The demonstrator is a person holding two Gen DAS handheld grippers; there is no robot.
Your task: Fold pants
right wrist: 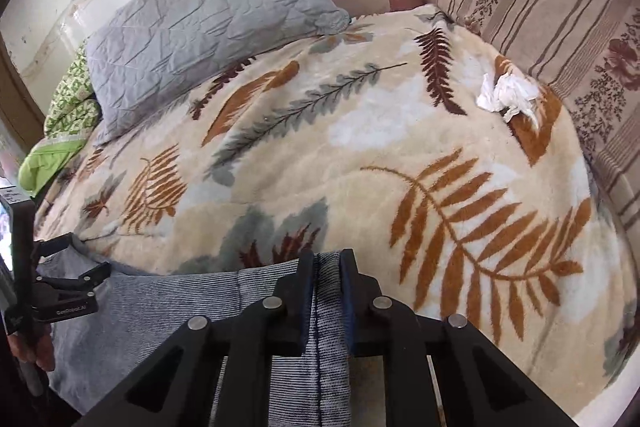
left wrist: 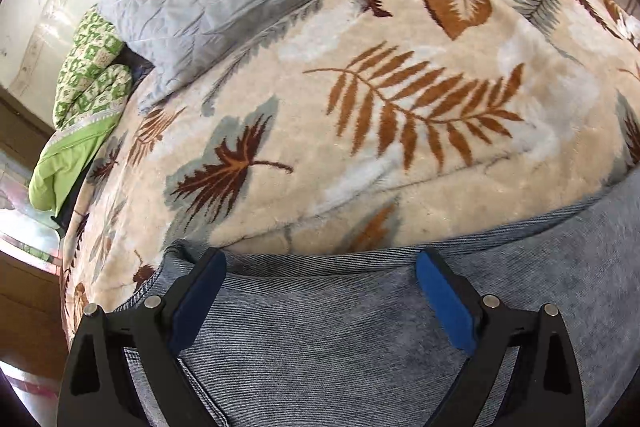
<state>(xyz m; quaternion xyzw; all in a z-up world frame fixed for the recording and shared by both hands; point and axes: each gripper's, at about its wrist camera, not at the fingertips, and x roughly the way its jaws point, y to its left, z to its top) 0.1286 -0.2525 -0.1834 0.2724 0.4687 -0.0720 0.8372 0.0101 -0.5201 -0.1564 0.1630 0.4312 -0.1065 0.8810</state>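
The right hand-held gripper (right wrist: 326,267) pinches an edge of the pants (right wrist: 152,311), which lie along the near edge of the bed. The left hand-held gripper (left wrist: 320,267) hovers spread wide over the denim. Beyond, the blanket (right wrist: 360,155), a tissue (right wrist: 506,95), 1 grey pillow (right wrist: 200,15).
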